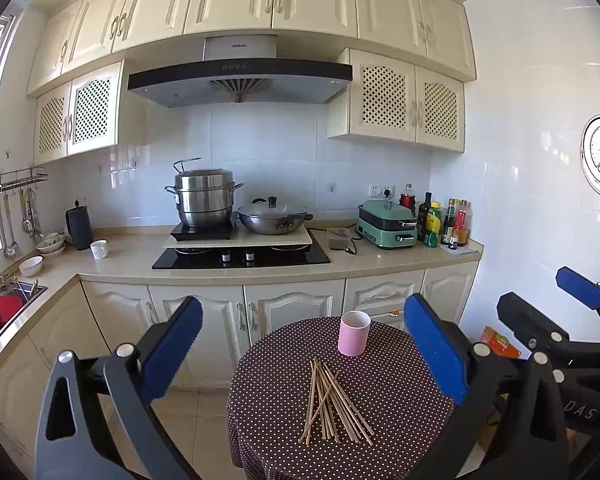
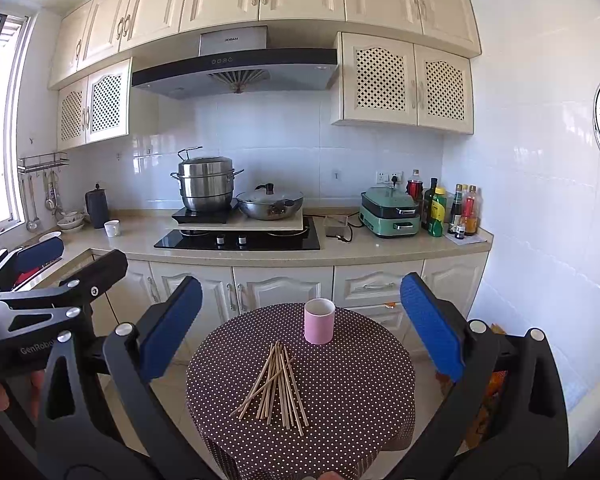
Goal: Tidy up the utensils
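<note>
Our left gripper (image 1: pixel 302 344) and right gripper (image 2: pixel 300 324) jaws wide, empty, above the round worktop (image 2: pixel 360 400), loose chopsticks (image 2: pixel 276 384) lying just before the pink cup (image 2: pixel 319 321)

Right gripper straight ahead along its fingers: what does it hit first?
Probably the pink cup on the dotted table. The open right gripper seems aimed above the chopsticks; depth is unclear.
</note>
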`<state>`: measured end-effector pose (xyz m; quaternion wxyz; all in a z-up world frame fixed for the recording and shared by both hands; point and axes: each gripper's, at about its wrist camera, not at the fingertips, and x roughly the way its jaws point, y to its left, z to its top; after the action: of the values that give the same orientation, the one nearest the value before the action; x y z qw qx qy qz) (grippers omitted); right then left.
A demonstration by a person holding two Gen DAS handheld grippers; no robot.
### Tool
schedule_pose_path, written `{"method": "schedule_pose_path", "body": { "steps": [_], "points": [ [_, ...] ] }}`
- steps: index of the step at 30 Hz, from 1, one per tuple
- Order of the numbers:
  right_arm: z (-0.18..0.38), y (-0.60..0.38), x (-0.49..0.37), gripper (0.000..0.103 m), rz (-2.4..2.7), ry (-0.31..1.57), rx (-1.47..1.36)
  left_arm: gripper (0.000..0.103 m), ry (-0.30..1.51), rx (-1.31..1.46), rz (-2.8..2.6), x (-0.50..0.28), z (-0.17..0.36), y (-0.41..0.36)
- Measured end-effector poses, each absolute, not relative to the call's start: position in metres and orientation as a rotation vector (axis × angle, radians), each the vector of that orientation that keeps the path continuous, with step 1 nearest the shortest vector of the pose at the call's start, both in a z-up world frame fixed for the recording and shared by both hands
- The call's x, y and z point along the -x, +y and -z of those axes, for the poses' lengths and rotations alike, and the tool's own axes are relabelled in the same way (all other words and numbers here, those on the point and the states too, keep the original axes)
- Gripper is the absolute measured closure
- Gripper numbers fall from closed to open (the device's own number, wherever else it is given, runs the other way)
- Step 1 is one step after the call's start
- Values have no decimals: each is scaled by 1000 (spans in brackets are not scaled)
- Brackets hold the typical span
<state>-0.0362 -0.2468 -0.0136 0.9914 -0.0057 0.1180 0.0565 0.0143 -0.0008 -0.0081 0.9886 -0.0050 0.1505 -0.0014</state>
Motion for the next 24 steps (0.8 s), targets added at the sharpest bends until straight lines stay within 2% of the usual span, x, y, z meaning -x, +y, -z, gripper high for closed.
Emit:
{"method": "schedule_pose_path", "body": {
  "steps": [24],
  "points": [
    [27,-218,10,6,-86,321,2,4,381,9,39,-49,32,21]
  ]
}}
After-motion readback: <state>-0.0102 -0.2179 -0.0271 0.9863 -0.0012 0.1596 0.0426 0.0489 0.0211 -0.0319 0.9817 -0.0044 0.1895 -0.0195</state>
